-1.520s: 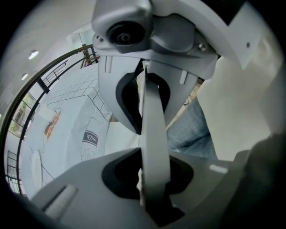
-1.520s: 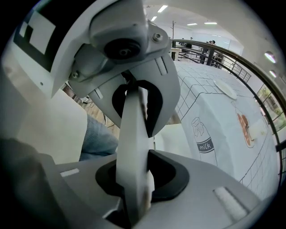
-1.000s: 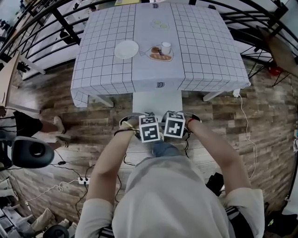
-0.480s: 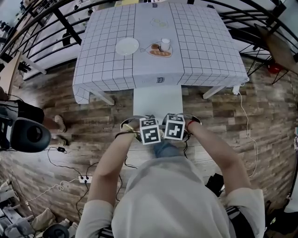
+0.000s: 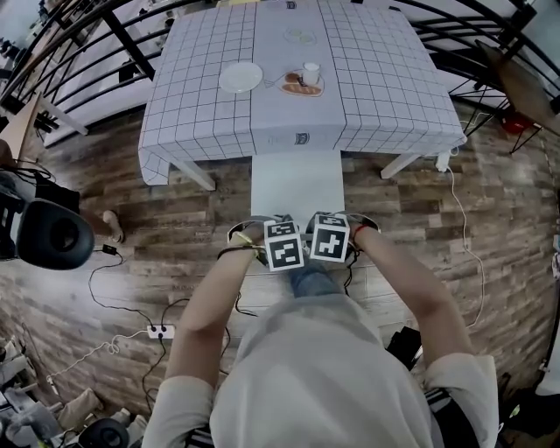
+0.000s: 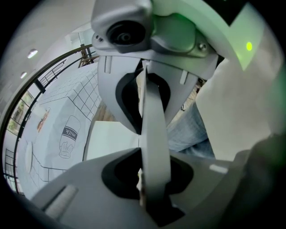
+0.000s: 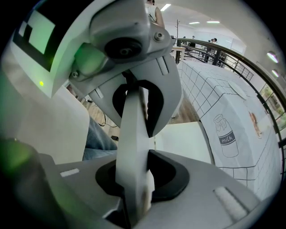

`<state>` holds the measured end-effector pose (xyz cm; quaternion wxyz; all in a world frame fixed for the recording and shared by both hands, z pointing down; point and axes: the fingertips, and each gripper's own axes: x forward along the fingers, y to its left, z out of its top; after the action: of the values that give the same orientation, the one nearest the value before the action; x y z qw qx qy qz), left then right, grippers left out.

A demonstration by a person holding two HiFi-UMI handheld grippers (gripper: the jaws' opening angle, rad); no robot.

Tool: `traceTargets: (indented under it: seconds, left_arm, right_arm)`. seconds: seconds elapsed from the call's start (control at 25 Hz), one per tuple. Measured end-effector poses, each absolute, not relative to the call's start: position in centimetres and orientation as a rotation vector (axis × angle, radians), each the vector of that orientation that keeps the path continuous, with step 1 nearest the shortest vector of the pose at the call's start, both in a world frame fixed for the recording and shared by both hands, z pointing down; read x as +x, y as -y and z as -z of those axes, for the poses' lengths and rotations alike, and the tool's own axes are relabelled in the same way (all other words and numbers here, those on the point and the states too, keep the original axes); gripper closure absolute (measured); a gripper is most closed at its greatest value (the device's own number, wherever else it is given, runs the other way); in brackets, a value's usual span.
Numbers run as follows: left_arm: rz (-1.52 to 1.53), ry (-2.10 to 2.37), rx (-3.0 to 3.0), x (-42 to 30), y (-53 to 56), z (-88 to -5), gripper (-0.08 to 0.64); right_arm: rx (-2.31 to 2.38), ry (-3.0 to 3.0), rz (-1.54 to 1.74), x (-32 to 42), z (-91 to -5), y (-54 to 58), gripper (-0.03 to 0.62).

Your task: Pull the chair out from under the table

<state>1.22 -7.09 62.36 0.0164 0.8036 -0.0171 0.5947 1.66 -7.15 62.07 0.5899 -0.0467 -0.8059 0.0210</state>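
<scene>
reads as a staged dining corner in a large open hall, not a home. shown by: table (image 5: 196, 175) under a grid-print cloth (image 5: 385, 87), set with a white plate (image 5: 241, 77), a tray (image 5: 285, 85) of bread (image 5: 302, 88) and a cup (image 5: 311, 73); wood-plank floor (image 5: 175, 227); black metal railings (image 5: 118, 44) around the area. marked as a work site by loose cables (image 5: 462, 236) and a power strip (image 5: 158, 332) on the floor, plus strip lights (image 7: 166, 7) in a high white ceiling (image 7: 201, 11).
</scene>
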Motion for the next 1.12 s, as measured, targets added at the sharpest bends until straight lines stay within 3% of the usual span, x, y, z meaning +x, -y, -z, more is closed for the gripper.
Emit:
traceTargets:
  seconds: [1.12]
  left_arm:
    - [-1.850, 0.049, 2.512, 1.3, -2.8, -62.6, 0.480]
  right_arm:
    - [-0.118, 1.866, -0.040, 1.7, -62.3, -2.8, 0.511]
